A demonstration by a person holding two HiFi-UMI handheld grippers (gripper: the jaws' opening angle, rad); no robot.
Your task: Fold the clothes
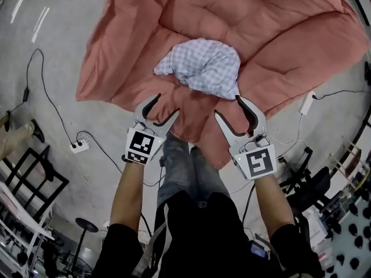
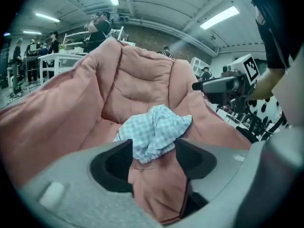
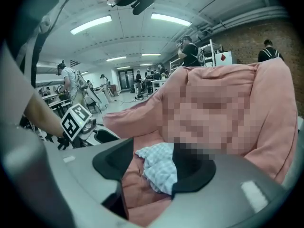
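A crumpled blue-and-white checked garment [image 1: 203, 67] lies in the middle of a big pink quilted cushion [image 1: 290, 33] spread on the floor. My left gripper [image 1: 167, 104] hovers just short of the garment's near left side, jaws open and empty. The right gripper [image 1: 226, 105] sits at the near right side, also open and empty. In the left gripper view the garment [image 2: 154, 129] shows between and beyond the jaws of the left gripper [image 2: 154, 151], and the right gripper [image 2: 216, 87] hangs to the right. In the right gripper view the garment [image 3: 159, 170] lies ahead between that gripper's [image 3: 153, 150] jaws.
Grey concrete floor surrounds the cushion. A white power strip [image 1: 79, 146] with black cables lies at the left, a white adapter [image 1: 307, 102] at the right. A black rack [image 1: 32, 181] stands lower left, black chairs [image 1: 313, 184] lower right. People stand far off in the hall.
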